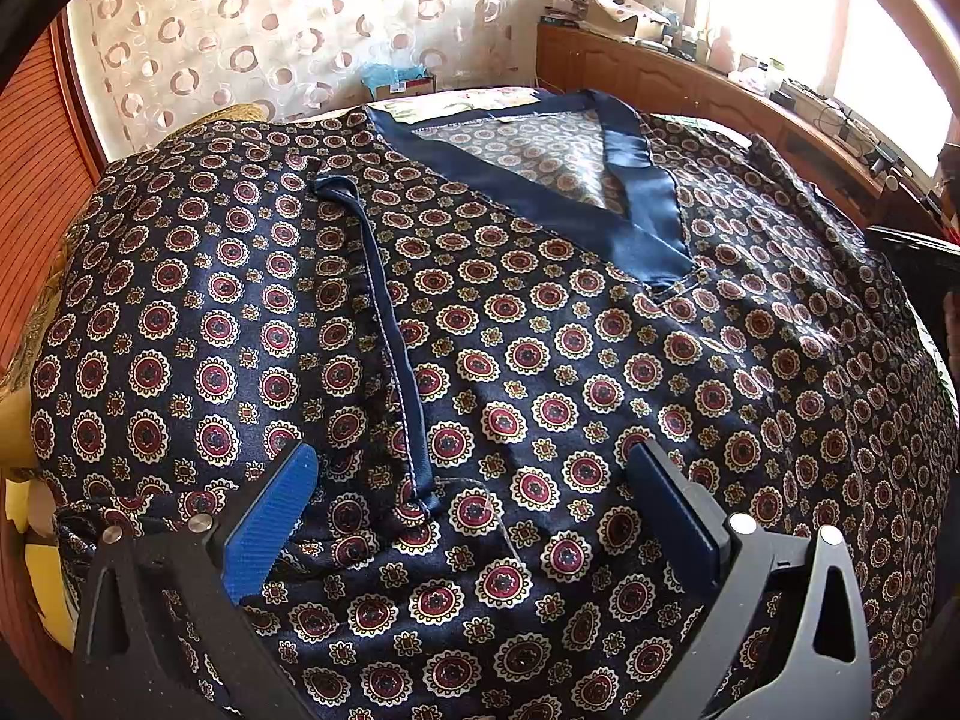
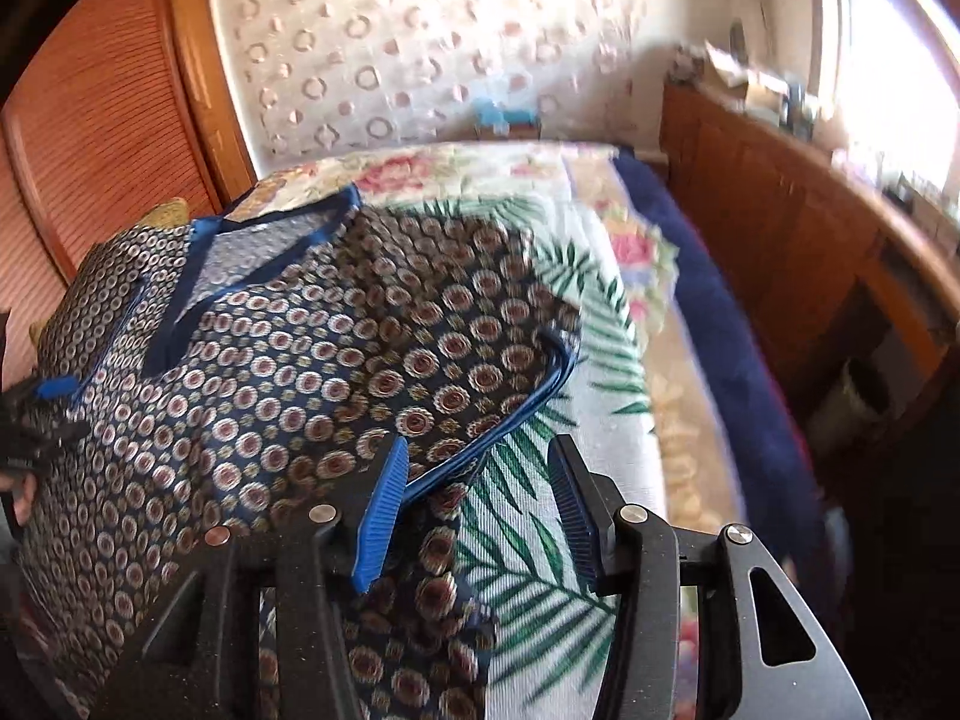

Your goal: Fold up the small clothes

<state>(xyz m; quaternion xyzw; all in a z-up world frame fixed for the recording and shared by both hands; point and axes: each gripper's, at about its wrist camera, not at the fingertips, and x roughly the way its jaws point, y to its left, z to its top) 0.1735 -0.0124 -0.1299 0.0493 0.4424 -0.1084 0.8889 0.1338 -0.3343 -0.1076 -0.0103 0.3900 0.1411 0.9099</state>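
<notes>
My left gripper hangs low over the shirt. Its two blue fingers stand wide apart, one on each side of a folded sleeve end, and nothing is pinched between them. I cannot tell if the tips touch the cloth.

My right gripper is near the right edge of the shirt. Its fingers stand partly apart. The left finger sits just above the blue trim of the other sleeve, and the right finger is over the bedspread. Only bare bedspread shows in the gap, so it holds nothing. This view is a bit blurry.

The shirt is dark blue with red and cream round flowers. It lies spread on the bed, face up. The left sleeve is folded in across the front, and its blue hem runs up the middle of the shirt. The right sleeve reaches out toward the right edge of the bed.

Farther off is the blue V neck, pointing to the far edge of the bed.

Behind the bed hangs a curtain with rings on it. A wooden cabinet stands along the right, under a bright window.
</notes>
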